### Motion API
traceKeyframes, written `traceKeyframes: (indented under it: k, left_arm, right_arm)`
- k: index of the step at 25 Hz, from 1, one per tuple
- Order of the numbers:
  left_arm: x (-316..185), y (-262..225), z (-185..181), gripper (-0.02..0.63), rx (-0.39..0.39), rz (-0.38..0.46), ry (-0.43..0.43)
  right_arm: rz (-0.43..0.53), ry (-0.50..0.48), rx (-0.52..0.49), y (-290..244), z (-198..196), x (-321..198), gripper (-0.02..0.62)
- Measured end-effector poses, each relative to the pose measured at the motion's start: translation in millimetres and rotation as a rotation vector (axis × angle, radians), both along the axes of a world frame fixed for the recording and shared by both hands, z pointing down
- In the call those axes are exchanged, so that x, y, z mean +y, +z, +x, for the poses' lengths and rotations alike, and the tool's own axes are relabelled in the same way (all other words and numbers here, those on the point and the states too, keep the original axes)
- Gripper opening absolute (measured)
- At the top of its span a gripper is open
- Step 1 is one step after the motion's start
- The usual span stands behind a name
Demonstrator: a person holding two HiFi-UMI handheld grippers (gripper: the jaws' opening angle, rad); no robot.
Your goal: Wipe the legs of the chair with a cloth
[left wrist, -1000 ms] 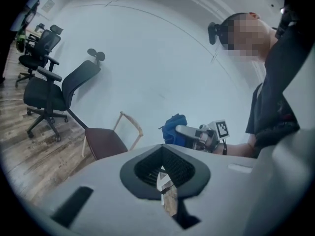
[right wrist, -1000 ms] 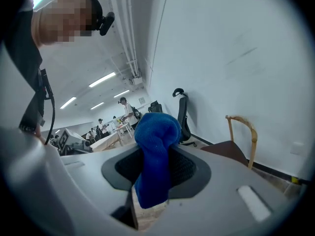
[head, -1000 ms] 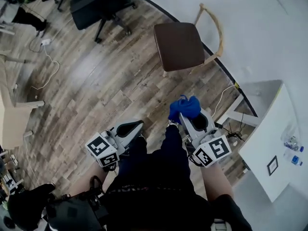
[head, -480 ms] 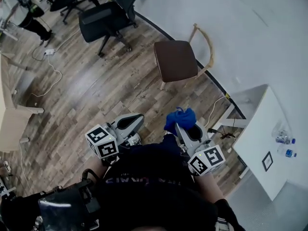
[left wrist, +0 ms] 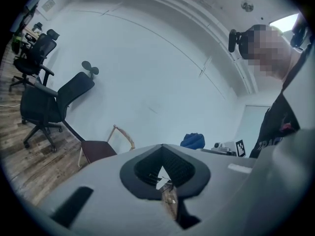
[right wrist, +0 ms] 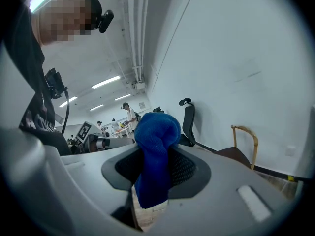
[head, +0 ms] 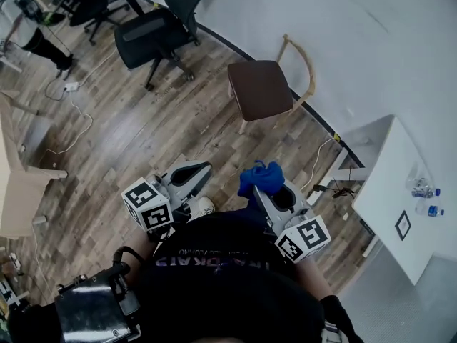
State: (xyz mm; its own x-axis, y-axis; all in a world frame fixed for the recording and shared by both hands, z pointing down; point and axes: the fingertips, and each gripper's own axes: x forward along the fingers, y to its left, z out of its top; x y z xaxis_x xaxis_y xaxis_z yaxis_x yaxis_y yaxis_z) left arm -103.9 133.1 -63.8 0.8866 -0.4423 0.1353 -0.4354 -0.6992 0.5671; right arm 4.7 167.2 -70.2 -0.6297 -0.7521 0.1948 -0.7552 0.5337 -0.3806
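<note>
While I am standing back from the wooden chair point(head: 260, 90), my right gripper point(right wrist: 150, 181) is clamping the blue cloth point(right wrist: 155, 146), well apart from the chair's legs point(head: 243, 126). My left gripper point(left wrist: 165, 178) is pressing its jaws together on nothing. Only the head view is showing the white table point(head: 385, 184) right of the chair; the left gripper view is showing the chair side-on.
</note>
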Motion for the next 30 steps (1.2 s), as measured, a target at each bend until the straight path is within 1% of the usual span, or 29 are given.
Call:
traceKeyframes:
  k: [5, 10, 13, 16, 18, 22, 24, 26, 30]
  left_arm:
    - [7, -2, -12, 0.006, 0.005, -0.002, 0.013]
    - [12, 16, -12, 0.006, 0.02, -0.061, 0.01]
    - [26, 14, -26, 0.006, 0.031, -0.07, 0.017]
    - [29, 10, -28, 0.005, 0.029, -0.053, 0.037]
    - [33, 9, -23, 0.005, 0.006, -0.035, 0.065]
    - [49, 9, -5, 0.006, -0.115, 0.063, 0.165]
    - [59, 8, 4, 0.006, -0.144, 0.105, 0.205]
    - [64, 7, 7, 0.006, -0.141, 0.116, 0.22]
    - [63, 9, 3, 0.005, -0.099, 0.071, 0.206]
  right_arm:
    - [0.001, 0.019, -0.003, 0, -12, 14, 0.141]
    - [-0.017, 0.047, -0.009, 12, -11, 16, 0.141]
    - [-0.022, 0.046, 0.004, 10, -25, 31, 0.141]
    - [-0.022, 0.042, 0.015, 7, -30, 36, 0.141]
    - [-0.021, 0.043, 0.017, 6, -29, 35, 0.141]
    - [-0.017, 0.03, 0.021, 3, -25, 34, 0.141]
    - [-0.01, 0.019, 0.027, 2, -25, 35, 0.141]
    - [-0.006, 0.008, 0.034, 1, -25, 35, 0.141]
    - [-0.012, -0.01, 0.044, 1, -32, 36, 0.141]
